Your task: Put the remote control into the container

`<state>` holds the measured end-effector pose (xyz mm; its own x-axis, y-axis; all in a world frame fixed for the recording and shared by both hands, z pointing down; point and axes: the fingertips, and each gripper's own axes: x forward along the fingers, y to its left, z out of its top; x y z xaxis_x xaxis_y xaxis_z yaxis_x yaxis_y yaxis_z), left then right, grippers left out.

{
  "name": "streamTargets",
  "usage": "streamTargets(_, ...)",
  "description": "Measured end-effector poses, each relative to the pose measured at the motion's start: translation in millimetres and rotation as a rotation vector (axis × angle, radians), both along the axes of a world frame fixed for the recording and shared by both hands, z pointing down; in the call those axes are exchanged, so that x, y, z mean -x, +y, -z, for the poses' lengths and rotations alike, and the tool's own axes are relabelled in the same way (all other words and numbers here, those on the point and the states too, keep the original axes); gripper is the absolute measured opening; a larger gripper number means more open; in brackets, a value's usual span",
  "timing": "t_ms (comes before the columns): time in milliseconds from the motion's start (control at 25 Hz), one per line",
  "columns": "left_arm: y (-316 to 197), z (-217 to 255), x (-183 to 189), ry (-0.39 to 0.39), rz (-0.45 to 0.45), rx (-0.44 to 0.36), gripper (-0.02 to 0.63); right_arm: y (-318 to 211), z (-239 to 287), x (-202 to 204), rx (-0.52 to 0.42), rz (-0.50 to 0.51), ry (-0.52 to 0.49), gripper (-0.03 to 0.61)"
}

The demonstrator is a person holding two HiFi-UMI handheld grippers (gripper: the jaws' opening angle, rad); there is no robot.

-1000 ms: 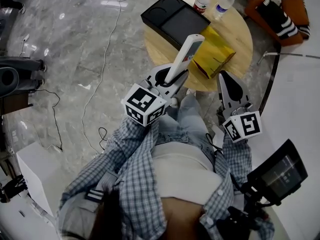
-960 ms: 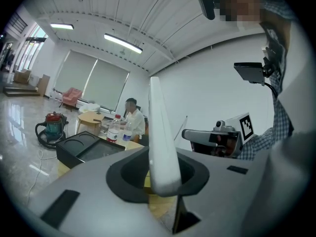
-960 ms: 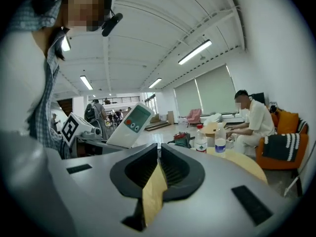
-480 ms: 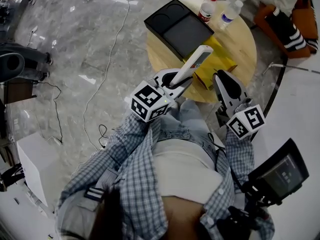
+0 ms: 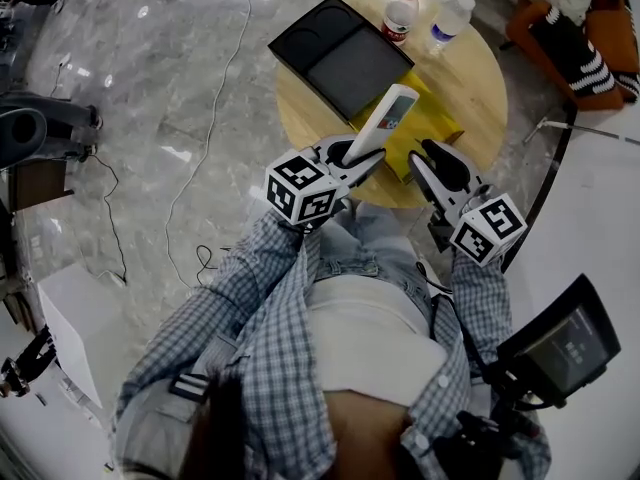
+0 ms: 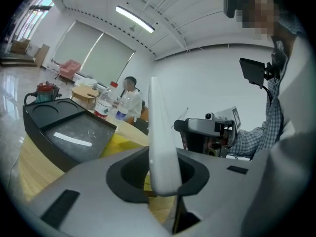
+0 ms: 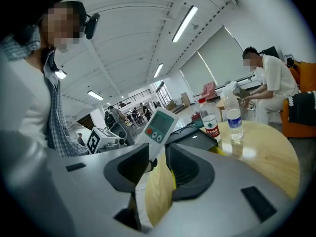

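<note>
While beside container (image 5: pixel 352 68), bottles (image 5: pixel 401 13), yellow bag (image 5: pixel 434 120).

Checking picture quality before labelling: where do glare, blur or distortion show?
Head view: glare streaks the floor, fisheye bends the edges. Left gripper view: the near remote control looks soft. Right gripper view: a reflection sits on the table; corners darken.

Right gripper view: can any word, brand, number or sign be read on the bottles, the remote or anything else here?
No text is readable.
Red-label bottle: white print, too small to read.
Blue-label bottle: print blurred.
Remote: no readable marks on the screen or buttons.
Cubes: black-and-white square patterns, no letters.
</note>
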<state>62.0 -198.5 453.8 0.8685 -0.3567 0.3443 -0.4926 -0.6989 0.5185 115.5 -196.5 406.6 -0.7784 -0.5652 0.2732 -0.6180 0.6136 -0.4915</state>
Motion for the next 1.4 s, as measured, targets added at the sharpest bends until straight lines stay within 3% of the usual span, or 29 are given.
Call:
streamTargets(360, 8.1, -13.8, -35.7, 0.083, -0.097, 0.104, 0.092, -4.8, -34.0, -9.2, 0.166, 0.067, -0.098, 0.165)
streamTargets(720, 16.8, 2.3, -56.5, 0.299, -0.185, 0.206, 0.092, -10.7, -35.2, -9.2, 0.265, 0.133, -0.320, 0.164)
streamTargets(880, 13.7, -1.6, -61.1, 0.370, -0.217, 0.250, 0.092, -11.5, -36.5, -4.0, 0.278, 0.224, -0.408, 0.164)
streamTargets(1200, 21.0, -5.7, -66.8, 0.329, -0.239, 0.242, 0.092, -8.6, -35.7, 1.0, 0.313, 0.265, -0.446, 0.107)
streamTargets(1400, 16.2, -2.0, -68.7, 0.182, -0.236, 0.133, 0.094, -14.3, -29.6, -0.5, 0.306, 0.235, -0.437, 0.100)
